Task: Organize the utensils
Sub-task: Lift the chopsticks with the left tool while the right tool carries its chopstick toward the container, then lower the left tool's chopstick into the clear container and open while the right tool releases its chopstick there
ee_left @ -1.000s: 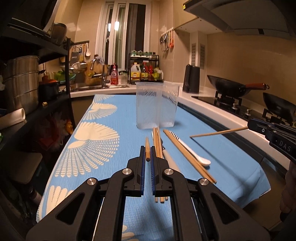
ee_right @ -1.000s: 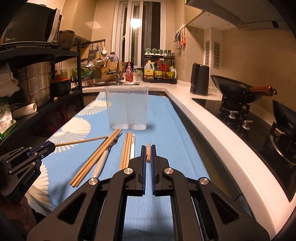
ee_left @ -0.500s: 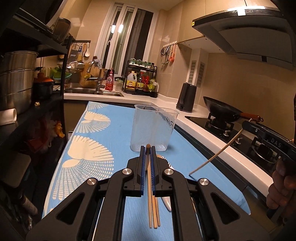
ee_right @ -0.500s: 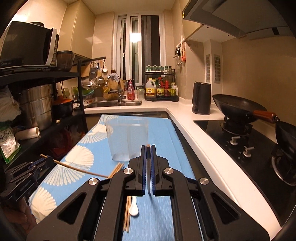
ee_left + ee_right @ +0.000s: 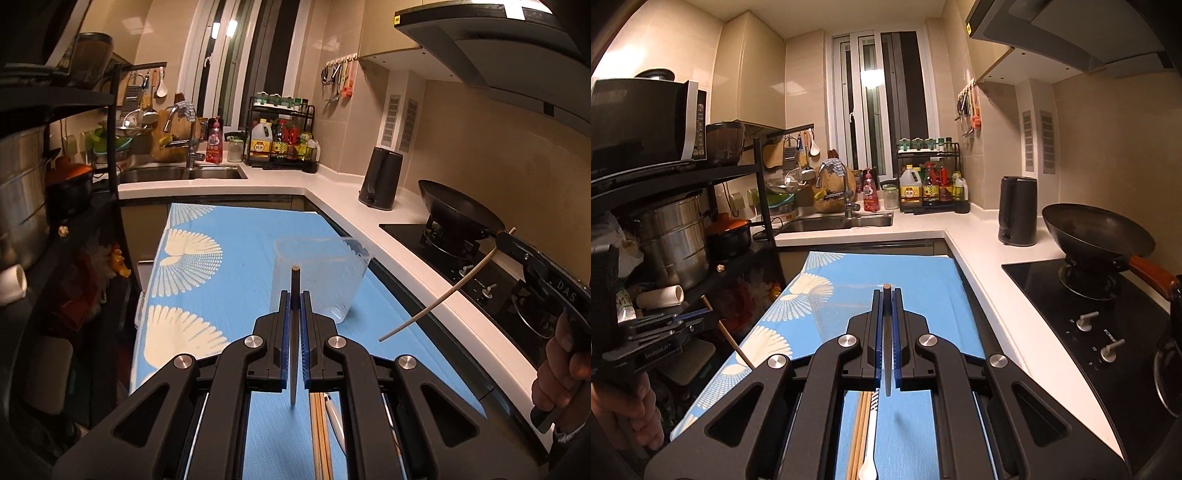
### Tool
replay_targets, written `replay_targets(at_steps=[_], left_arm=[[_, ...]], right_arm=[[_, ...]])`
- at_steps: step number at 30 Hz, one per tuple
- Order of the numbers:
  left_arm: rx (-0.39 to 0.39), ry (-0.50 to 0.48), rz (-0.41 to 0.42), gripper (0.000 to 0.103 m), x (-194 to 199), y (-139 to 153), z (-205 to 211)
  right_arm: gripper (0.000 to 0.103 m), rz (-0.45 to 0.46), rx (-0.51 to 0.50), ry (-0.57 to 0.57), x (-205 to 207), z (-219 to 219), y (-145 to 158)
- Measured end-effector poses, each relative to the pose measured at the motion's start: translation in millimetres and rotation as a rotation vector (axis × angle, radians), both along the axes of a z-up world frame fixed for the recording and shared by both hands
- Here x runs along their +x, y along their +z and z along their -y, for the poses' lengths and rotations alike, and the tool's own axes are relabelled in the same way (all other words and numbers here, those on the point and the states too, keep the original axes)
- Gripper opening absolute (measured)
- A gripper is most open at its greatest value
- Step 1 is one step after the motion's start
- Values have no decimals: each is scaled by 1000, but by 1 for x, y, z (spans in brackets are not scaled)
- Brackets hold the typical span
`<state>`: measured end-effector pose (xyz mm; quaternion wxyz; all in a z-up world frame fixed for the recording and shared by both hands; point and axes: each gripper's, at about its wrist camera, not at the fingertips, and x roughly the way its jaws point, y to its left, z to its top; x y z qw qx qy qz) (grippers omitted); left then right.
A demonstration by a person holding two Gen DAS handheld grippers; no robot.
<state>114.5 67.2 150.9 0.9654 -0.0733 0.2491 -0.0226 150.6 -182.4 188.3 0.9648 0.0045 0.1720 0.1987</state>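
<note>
Both raised: left gripper (image 5: 294, 295) and right gripper (image 5: 886, 299) each pinch a chopstick

"DAS" on right gripper (image 5: 506, 240); other labels illegible.

both wrist views look forward and down along their fingers from above the blue mat (image 5: 229, 295), facing the sink (image 5: 842, 221) and window; both share the wok (image 5: 458, 214) at the right of frame.

Matt wooden chopsticks (image 5: 860, 432), a glossy white spoon (image 5: 868, 465) (plastic-looking) and clear plastic container (image 5: 320, 275) on ribbed blue cloth (image 5: 229, 280).
</note>
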Motion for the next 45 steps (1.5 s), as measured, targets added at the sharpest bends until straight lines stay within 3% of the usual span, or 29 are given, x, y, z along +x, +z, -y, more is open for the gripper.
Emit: replay_targets(at_steps=[7,13,17,21,27,33,39,40,42,43,45], left_arm=[[19,-29,-14,5,34,65,1],[20,-41,56,5,65,118,4],[28,-20,100,5,90,133,3],[10,0,73,5,123,119,-5],[-20,-6,-53,5,164,59,-7],[-35,-13,-143,5,181,12,-1],[-23,4,-167,5,185,-8,1],[-26,8,-170,7,185,-7,1],[-31,19,-173,22,186,-6,-1],[-32,27,-164,35,185,-3,-2],[-31,41,-151,41,183,2,-5]], right_arm=[[5,3,2,53,35,-5,55],[5,59,2,96,61,-21,107],[5,56,6,99,86,-35,115],[5,-2,-21,90,116,-51,94],[5,-106,-54,77,144,-65,44],[5,-195,-101,65,162,-74,8],[7,-258,-130,40,172,-76,-17],[9,-261,-132,33,172,-76,-18],[23,-267,-123,19,172,-73,-19],[27,-268,-120,10,171,-72,-18],[34,-258,-125,-6,168,-70,-14]])
